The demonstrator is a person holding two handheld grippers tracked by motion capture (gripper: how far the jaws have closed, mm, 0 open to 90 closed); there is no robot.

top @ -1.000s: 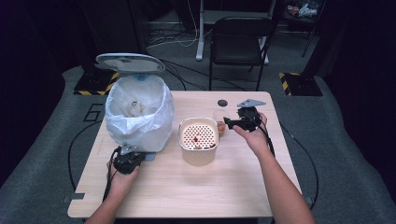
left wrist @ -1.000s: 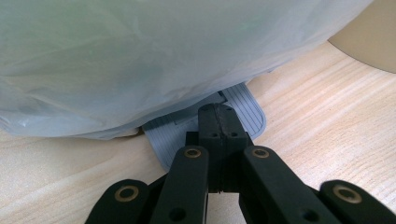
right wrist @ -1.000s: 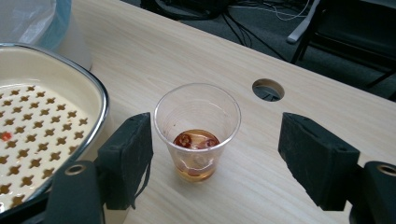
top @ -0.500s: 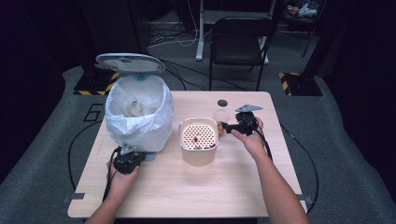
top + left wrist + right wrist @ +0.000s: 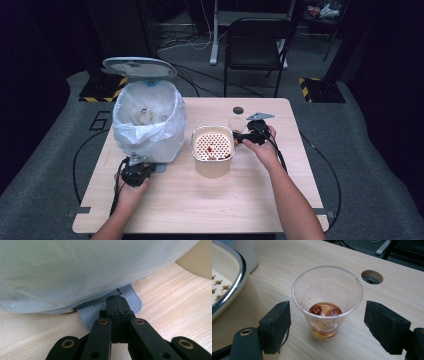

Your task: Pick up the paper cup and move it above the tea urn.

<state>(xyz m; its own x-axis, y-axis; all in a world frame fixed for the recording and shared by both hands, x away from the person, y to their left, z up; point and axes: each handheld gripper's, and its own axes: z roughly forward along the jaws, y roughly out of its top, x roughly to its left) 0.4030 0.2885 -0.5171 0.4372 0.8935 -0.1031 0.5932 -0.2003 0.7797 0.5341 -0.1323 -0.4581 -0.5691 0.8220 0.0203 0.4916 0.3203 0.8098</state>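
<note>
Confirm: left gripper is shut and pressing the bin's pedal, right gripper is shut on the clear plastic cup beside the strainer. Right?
Not quite. The right gripper is open: in the right gripper view its pads stand clear on either side of the clear plastic cup, touching nothing. Its jaws have just been opening. The rest holds: the left gripper is shut on top of the bin's pedal, and the cup stands beside the strainer.

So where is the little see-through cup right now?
The plastic cup stands upright on the table, between the right gripper's open jaws, untouched. In the high view it sits just right of the strainer tub.
</note>
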